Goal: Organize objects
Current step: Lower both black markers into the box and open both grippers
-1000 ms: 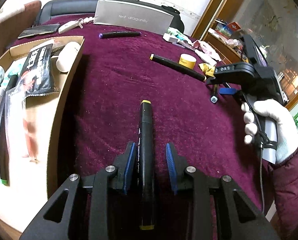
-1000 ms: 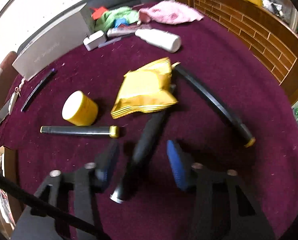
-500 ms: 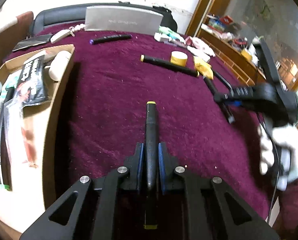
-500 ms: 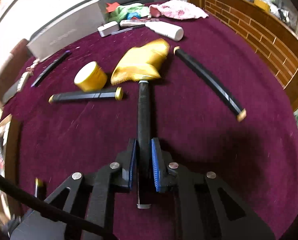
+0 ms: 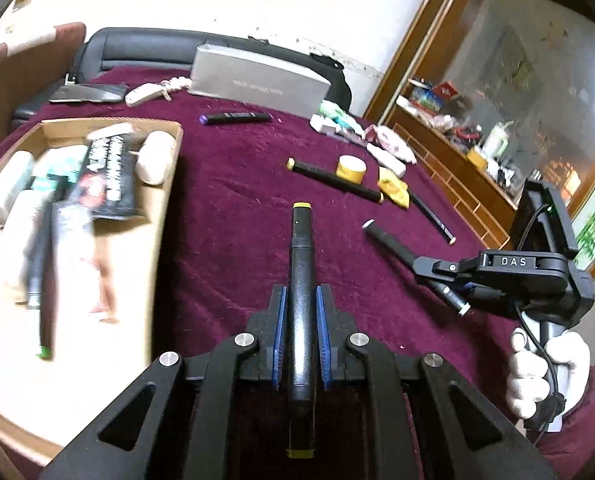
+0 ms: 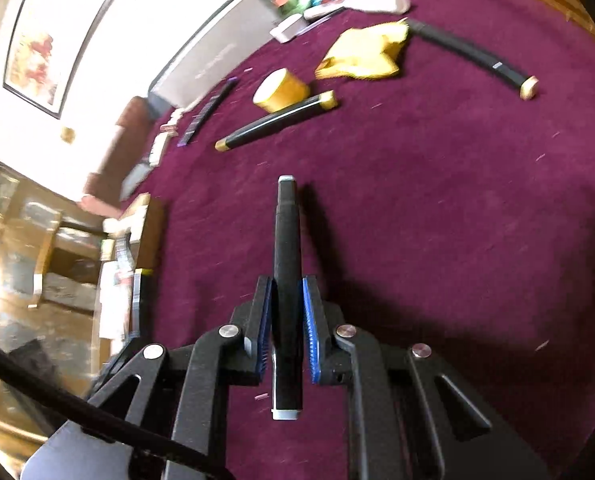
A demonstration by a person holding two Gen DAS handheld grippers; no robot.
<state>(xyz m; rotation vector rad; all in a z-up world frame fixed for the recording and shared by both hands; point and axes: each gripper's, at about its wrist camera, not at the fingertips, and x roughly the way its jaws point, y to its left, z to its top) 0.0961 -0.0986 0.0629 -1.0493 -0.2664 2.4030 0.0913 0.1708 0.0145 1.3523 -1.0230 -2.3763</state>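
Markers, two: yellow-capped marker clamped lengthwise in left gripper, grey-capped marker likewise in right gripper, both above cloth; cardboard tray nearer left.

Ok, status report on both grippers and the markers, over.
Left gripper shut on yellow-capped marker. Right gripper shut on grey-capped marker. Cardboard box at left, partly filled. Two more markers loose on cloth.

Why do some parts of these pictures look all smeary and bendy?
Left wrist view: the cardboard box is smeared by motion, while the yellow-capped marker in the left gripper stays sharp. Right wrist view: the room's left edge blurs and glares bright; the fisheye bends the table.
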